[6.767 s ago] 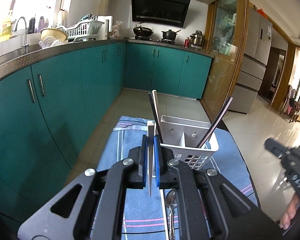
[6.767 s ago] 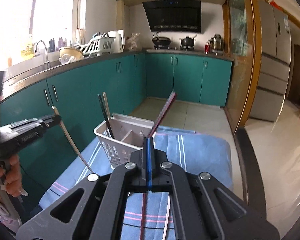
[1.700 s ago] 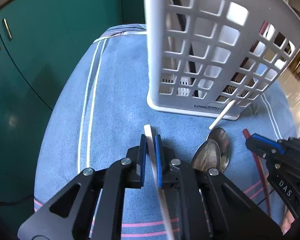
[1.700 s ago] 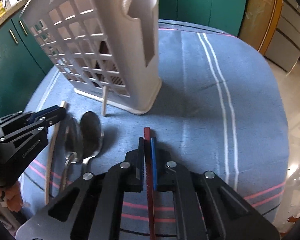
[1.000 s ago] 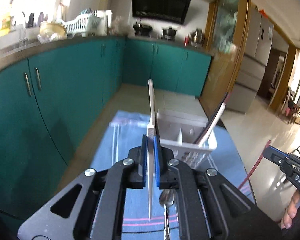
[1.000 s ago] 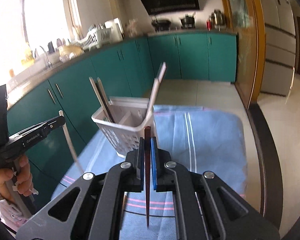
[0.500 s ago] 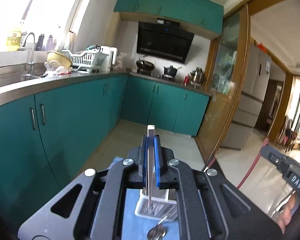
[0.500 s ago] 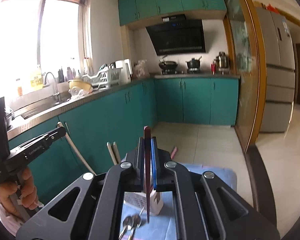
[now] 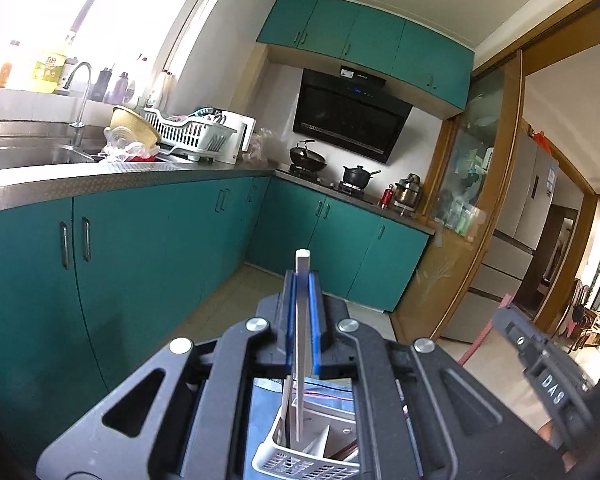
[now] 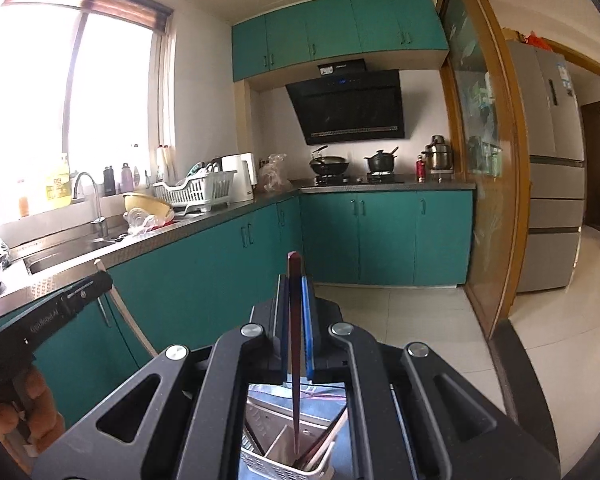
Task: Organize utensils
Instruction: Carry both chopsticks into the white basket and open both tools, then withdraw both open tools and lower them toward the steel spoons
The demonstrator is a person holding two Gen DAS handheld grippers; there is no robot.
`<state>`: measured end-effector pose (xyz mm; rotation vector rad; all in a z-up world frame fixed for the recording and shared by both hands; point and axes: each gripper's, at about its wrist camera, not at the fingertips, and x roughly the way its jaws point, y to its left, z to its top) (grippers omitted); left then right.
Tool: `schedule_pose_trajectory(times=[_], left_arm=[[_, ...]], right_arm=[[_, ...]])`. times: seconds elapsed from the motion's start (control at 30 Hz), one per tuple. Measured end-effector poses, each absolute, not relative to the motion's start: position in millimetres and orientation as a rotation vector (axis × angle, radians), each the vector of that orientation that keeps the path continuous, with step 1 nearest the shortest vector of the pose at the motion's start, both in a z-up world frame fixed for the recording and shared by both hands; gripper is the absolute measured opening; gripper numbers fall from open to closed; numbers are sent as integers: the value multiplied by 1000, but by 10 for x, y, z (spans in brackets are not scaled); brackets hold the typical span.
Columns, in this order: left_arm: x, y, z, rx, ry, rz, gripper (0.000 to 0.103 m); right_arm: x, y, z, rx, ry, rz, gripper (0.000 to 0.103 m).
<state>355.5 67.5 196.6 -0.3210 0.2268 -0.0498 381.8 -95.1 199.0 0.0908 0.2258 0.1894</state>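
The left tool (image 9: 302, 280) is clamping a white chopstick (image 9: 301, 344) upright, its lower tip hanging above the white utensil basket (image 9: 300, 460). The right tool (image 10: 294, 284) is clamping a dark red chopstick (image 10: 295, 344) the same way, tip hanging over that basket, which is sitting on a blue striped cloth (image 10: 260, 392).
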Motion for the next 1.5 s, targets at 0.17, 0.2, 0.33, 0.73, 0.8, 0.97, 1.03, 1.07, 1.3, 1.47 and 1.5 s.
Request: schedule_pose_trajectory(times=[0.17, 0.2, 0.33, 0.73, 0.8, 0.97, 1.03, 1.07, 1.3, 1.47, 1.5], left_arm=[[3845, 519, 1626, -284, 298, -24, 6], [3885, 502, 1566, -280, 308, -18, 6], [4003, 474, 1325, -281, 357, -12, 6], [3824, 615, 990, -297, 422, -22, 22], [3700, 672, 951, -297, 419, -16, 26], [3448, 702, 616, -241, 516, -12, 35], [3404, 662, 407, -202, 581, -21, 37], [3386, 620, 234, -179, 629, -32, 37], [3343, 453, -462, -147, 814, -66, 37], [3331, 340, -665, -115, 880, -97, 39], [3335, 322, -680, -111, 884, -97, 40]], right_arm=[[4004, -859, 1666, 89, 273, 233, 7], [4021, -856, 1627, 89, 279, 237, 7], [4075, -868, 1354, 91, 308, 252, 7], [3883, -1198, 927, 189, 398, 204, 39], [3699, -1305, 911, 202, 389, 188, 40], [3310, -1528, 669, 230, 447, 174, 41], [3290, -1517, 420, 216, 545, 184, 41], [3305, -1478, 246, 200, 614, 196, 41], [3391, -961, -715, 123, 927, 309, 41], [3496, -563, -996, 63, 1014, 365, 41], [3520, -497, -1037, 50, 1030, 365, 41]])
